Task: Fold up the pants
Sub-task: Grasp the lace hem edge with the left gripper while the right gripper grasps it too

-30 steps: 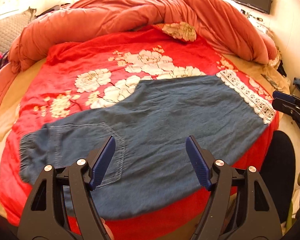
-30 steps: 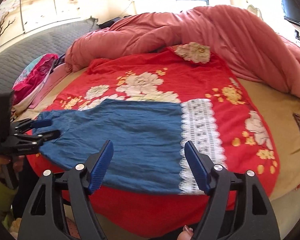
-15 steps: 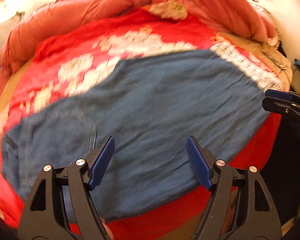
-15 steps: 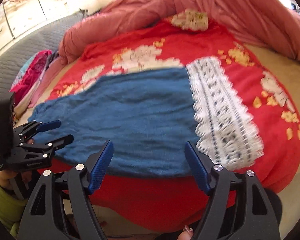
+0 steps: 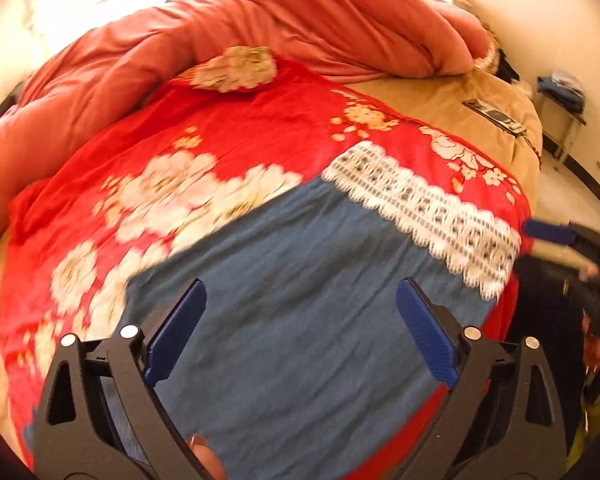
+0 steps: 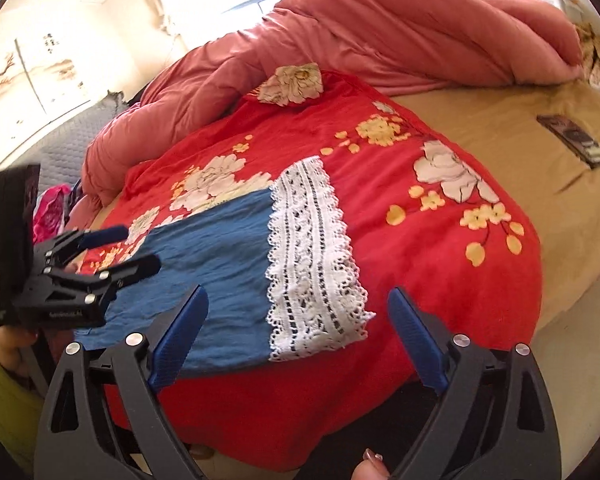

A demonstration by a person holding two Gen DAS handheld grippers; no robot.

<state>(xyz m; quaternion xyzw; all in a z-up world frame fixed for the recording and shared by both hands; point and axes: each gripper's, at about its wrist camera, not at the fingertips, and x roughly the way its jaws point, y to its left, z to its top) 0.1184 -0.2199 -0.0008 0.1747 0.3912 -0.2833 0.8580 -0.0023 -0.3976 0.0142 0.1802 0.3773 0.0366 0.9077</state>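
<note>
Blue denim pants with a white lace hem lie flat on a red floral blanket. My left gripper hovers over the middle of the blue cloth. Its jaws are opening, and nothing is pinched between the blue pads. My right gripper hangs over the lace end near the bed's front edge, its jaws also opening around nothing. Each gripper shows in the other's view: the right gripper at the edge, the left gripper above the pants.
A salmon quilt is heaped along the back of the bed. A remote control lies on the tan sheet at the right. Pink clothes sit by a grey padded surface at the left.
Both grippers' jaws have spread wider. The left view has swung along the pants toward the lace hem. The right view has rolled and come closer to the lace end.
</note>
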